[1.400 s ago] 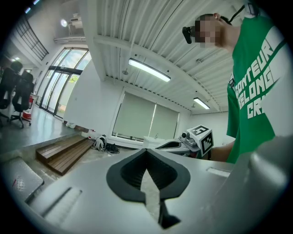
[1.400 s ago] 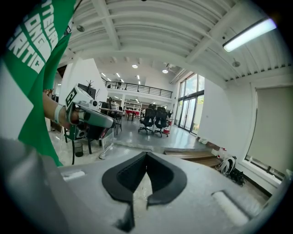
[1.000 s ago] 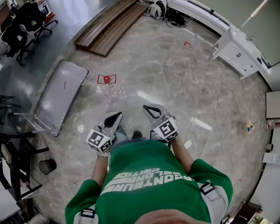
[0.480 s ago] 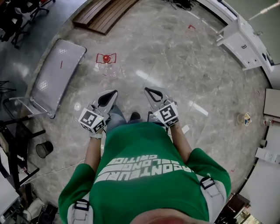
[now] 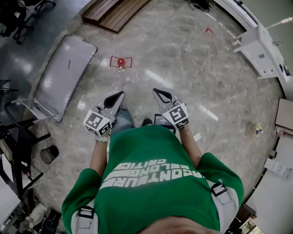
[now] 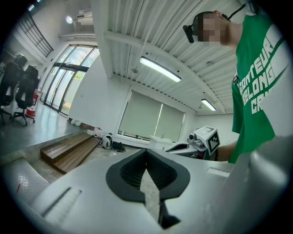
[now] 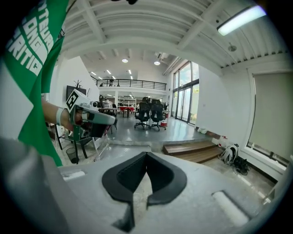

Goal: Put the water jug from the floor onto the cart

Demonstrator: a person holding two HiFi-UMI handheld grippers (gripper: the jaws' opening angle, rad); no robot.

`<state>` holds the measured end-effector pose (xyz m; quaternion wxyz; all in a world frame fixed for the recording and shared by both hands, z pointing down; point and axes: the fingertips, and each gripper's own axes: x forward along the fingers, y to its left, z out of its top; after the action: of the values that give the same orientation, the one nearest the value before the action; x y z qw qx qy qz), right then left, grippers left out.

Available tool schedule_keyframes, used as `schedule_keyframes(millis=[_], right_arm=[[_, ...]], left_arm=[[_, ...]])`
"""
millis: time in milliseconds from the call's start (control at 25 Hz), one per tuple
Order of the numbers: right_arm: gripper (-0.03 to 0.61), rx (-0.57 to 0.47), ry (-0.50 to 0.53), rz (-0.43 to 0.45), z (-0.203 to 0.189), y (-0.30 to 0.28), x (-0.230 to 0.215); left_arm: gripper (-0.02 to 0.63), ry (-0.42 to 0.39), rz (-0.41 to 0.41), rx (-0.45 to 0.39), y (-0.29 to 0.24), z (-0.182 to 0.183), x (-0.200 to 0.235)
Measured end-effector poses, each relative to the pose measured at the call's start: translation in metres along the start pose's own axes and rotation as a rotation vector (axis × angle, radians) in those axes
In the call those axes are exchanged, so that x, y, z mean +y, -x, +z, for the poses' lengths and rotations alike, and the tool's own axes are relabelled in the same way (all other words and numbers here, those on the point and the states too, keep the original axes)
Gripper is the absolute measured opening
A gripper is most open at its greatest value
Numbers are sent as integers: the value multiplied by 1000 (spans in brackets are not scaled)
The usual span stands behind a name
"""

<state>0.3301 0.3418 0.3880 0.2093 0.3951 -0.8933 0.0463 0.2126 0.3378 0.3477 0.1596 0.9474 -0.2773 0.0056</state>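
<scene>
Water jug (image 5: 121,62): clear body barely discernible, red cap plain | left gripper (image 5: 120,94), right gripper (image 5: 156,91): jaws closed, empty

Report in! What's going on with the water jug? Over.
Grippers: left gripper and right gripper shut, empty. Clear water jug with red cap on the floor ahead, near the flat grey cart. Nothing in between.

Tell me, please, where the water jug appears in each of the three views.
Head view: the water jug stands on the floor, upper left of centre, just right of the cart.
Left gripper view: not in it.
Right gripper view: not in it.
Shared landmark: the wooden steps at the head view's top edge, at lower left in the left gripper view, and right of centre in the right gripper view.
</scene>
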Motion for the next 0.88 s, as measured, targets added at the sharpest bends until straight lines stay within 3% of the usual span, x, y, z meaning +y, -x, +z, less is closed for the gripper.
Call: schedule_keyframes(millis=[400,880], right_arm=[[-6,41,42,52,55,-126,-5],[-6,120,102,84,73,-217,14]], left_arm=[[12,13,4,-32,21,38,111],[11,70,46,-22,65,33,208]])
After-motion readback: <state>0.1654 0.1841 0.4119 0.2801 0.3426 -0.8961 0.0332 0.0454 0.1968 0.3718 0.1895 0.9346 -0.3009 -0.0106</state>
